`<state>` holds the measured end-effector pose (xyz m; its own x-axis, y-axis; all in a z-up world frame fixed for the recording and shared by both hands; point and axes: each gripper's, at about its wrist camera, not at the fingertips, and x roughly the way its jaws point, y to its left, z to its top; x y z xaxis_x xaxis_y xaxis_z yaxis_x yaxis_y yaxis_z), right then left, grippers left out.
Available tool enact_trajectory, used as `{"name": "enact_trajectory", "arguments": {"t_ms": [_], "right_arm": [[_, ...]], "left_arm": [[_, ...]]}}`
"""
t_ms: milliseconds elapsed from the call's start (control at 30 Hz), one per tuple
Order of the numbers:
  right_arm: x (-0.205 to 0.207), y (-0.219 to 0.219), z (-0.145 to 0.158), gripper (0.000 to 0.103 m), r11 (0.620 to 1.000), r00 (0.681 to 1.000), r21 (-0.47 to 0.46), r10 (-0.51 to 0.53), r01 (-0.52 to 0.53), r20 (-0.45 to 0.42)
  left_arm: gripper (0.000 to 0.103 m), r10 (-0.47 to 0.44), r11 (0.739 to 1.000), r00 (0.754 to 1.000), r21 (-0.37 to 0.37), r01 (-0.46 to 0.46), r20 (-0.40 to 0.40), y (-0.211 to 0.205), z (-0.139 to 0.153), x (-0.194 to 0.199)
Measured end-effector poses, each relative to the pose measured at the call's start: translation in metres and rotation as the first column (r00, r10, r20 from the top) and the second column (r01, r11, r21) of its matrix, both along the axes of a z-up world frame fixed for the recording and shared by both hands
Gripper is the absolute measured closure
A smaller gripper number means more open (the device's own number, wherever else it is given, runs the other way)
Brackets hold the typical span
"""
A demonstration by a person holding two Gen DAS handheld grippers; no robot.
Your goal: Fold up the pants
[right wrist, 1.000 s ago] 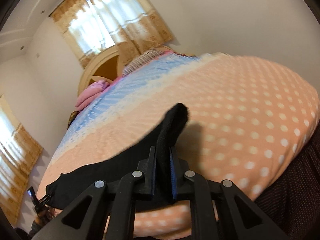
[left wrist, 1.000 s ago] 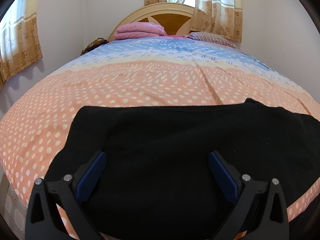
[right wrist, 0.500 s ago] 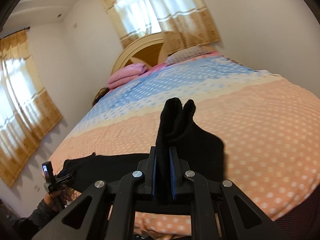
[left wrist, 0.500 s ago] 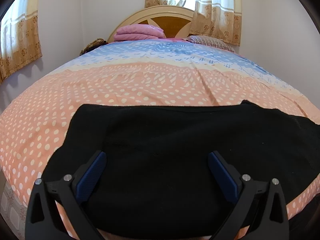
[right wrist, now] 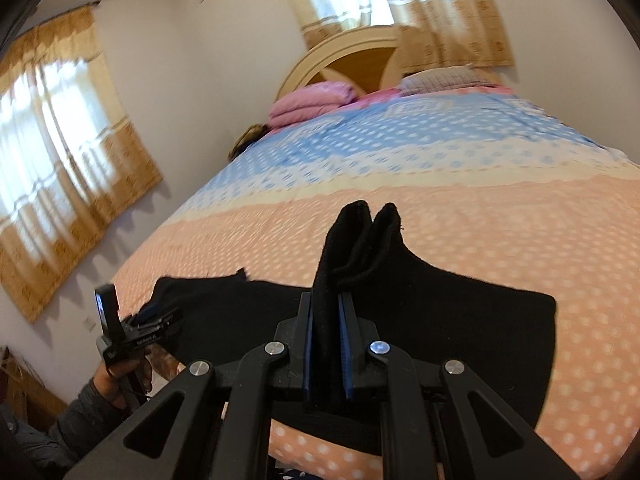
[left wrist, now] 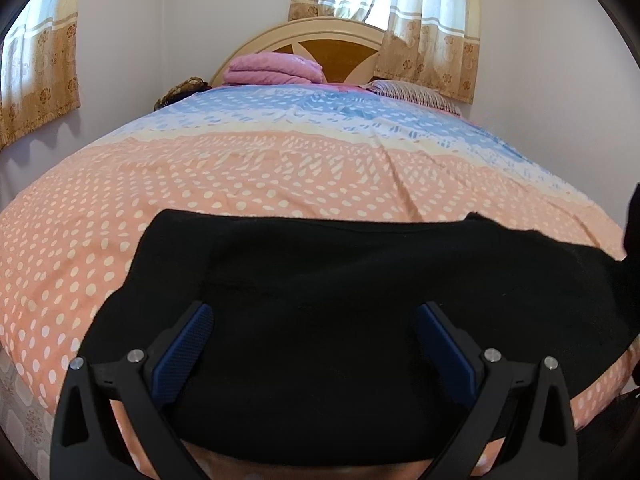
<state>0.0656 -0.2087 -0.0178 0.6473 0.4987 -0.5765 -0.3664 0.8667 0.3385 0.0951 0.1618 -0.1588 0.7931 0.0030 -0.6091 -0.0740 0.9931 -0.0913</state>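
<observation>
home bedroom: bed [left wrist: 280,168], headboard [left wrist: 332,40], curtains [left wrist: 424,20]

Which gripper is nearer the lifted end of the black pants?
Right. The right gripper is clamped on the lifted end of the black pants; the left gripper hovers open over the other end.

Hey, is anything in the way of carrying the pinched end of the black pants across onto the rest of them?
Nothing visible. The right gripper holds one end of the black fabric pants; only bare dotted bedspread lies around them.
</observation>
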Motion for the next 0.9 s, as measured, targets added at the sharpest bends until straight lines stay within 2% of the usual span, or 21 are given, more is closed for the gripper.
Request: {"name": "enact_trajectory", "arguments": {"t_ms": [167,333,400,500,567,600,633,767,800,900], "right_arm": [[0.010,0.046,-0.020,0.092,0.996,0.997,-0.054,0.074,-0.075,-0.028],[0.016,0.083,-0.053,0.092,0.980,0.989,-0.137,0.136,-0.144,-0.064],[0.022,0.093,-0.069,0.091,0.970,0.982,-0.168,0.158,-0.174,-0.108],[0.029,0.100,-0.093,0.084,0.954,0.958,-0.182,0.200,-0.238,-0.205],[0.024,0.095,-0.090,0.072,0.952,0.954,-0.160,0.231,-0.262,-0.189],[0.020,0.089,-0.086,0.061,0.951,0.949,-0.134,0.252,-0.280,-0.191],[0.015,0.080,-0.081,0.058,0.951,0.945,-0.099,0.271,-0.293,-0.185],[-0.004,0.036,-0.061,0.057,0.963,0.963,-0.086,0.245,-0.255,-0.112],[-0.009,0.029,-0.059,0.057,0.967,0.968,-0.085,0.230,-0.239,-0.101],[-0.015,-0.017,-0.054,0.056,0.992,0.991,-0.049,0.115,-0.118,-0.064]], "left_arm": [[0.000,-0.028,1.000,0.999,-0.007,0.028,0.024,-0.009,0.011,-0.006],[0.000,-0.124,0.992,0.991,-0.020,0.125,0.039,-0.033,0.021,-0.010],[0.000,-0.167,0.986,0.985,-0.007,0.167,0.040,-0.047,0.023,-0.011],[0.000,-0.247,0.969,0.968,0.005,0.247,0.039,-0.072,0.025,-0.012],[0.000,-0.303,0.953,0.952,0.004,0.303,0.037,-0.089,0.027,-0.012],[0.000,-0.330,0.944,0.943,-0.002,0.330,0.036,-0.097,0.028,-0.012],[0.000,-0.351,0.936,0.936,-0.008,0.352,0.035,-0.104,0.030,-0.011],[0.000,-0.457,0.887,0.889,-0.051,0.458,0.031,-0.140,0.034,-0.002],[0.000,-0.491,0.868,0.871,-0.071,0.491,0.026,-0.153,0.034,0.004],[0.001,-0.548,0.831,0.837,-0.127,0.542,-0.012,-0.180,0.029,0.017]]}}
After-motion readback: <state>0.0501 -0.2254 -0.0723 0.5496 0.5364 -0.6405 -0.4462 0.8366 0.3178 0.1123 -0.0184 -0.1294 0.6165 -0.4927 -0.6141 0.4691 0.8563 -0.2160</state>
